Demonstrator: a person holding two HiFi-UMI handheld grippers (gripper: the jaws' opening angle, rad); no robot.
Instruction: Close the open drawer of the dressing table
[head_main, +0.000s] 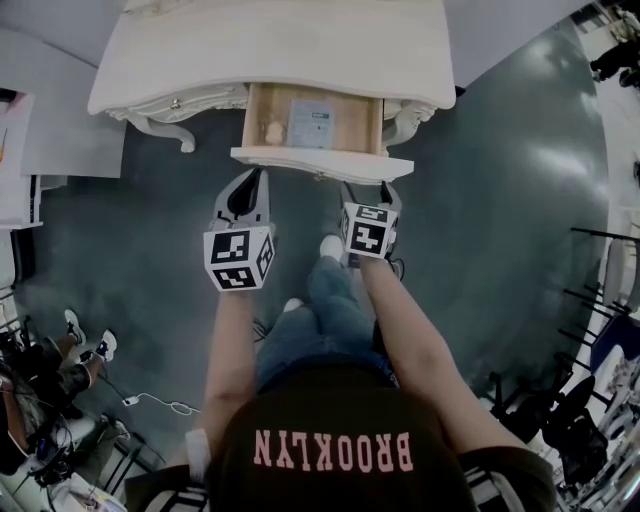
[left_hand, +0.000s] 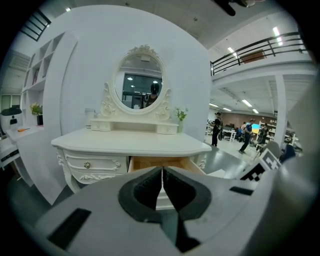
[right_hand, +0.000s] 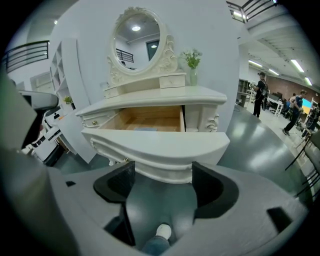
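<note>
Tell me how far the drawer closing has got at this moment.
Done: nothing yet. The drawer is pulled well out of the dressing table, with its wooden inside showing. In hand: the right gripper, open, and the left gripper, shut, are up at the drawer's front panel; whether either touches it isn't clear. Left: pushing the drawer fully in.

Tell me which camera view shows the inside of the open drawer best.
The head view: it looks down into the drawer, showing its wooden bottom, a card and a small round thing. The right gripper view shows mostly its white front and a slanted interior; the left gripper view only a wooden strip.
</note>
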